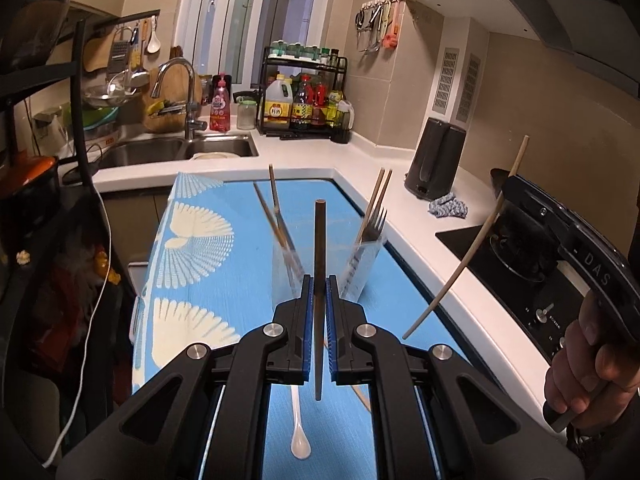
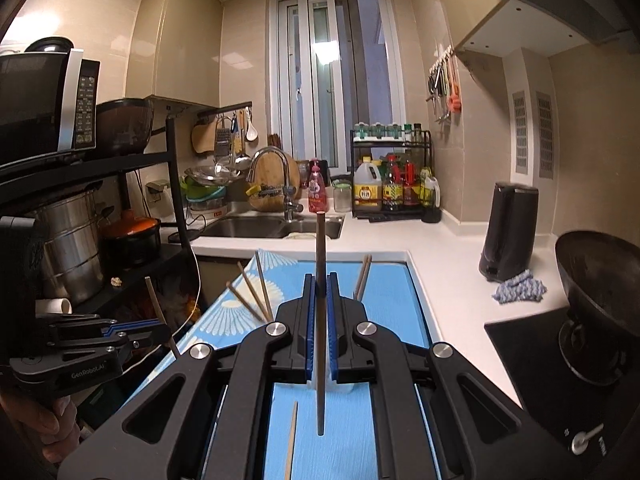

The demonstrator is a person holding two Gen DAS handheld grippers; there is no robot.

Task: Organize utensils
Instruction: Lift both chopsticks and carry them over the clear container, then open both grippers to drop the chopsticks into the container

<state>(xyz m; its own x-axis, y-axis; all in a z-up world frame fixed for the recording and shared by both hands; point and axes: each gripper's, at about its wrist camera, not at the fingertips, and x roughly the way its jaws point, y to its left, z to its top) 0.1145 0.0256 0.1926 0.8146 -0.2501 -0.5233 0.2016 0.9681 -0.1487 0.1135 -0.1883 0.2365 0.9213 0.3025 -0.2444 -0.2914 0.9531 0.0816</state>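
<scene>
A dark chopstick (image 1: 319,264) stands upright, pinched in the left tongs (image 1: 319,294); another dark chopstick (image 2: 320,320) stands upright in the right tongs (image 2: 320,300). On the blue-clothed desk (image 1: 224,216), two clear holders (image 1: 362,268) keep tilted pale chopsticks (image 1: 276,216) and a fork (image 1: 374,226), while a white spoon (image 1: 299,432) lies flat near the front edge.

The left gripper (image 1: 319,292) is clamped on 1 dark chopstick (image 1: 319,248), which stands upright between the blue pads (image 1: 306,300) — its top above the jaws, its tip below them. Just beyond the jaws stand 2 clear holders: the left holder (image 1: 286,260) with chopsticks, the right holder (image 1: 366,264) with a fork (image 1: 376,224) and more chopsticks. Below the jaws a white spoon (image 1: 299,436) lies on the blue cloth (image 1: 192,240). Right of the jaws, the right gripper (image 1: 560,248) carries a pale chopstick (image 1: 464,260) — tilted, in mid-air.
</scene>
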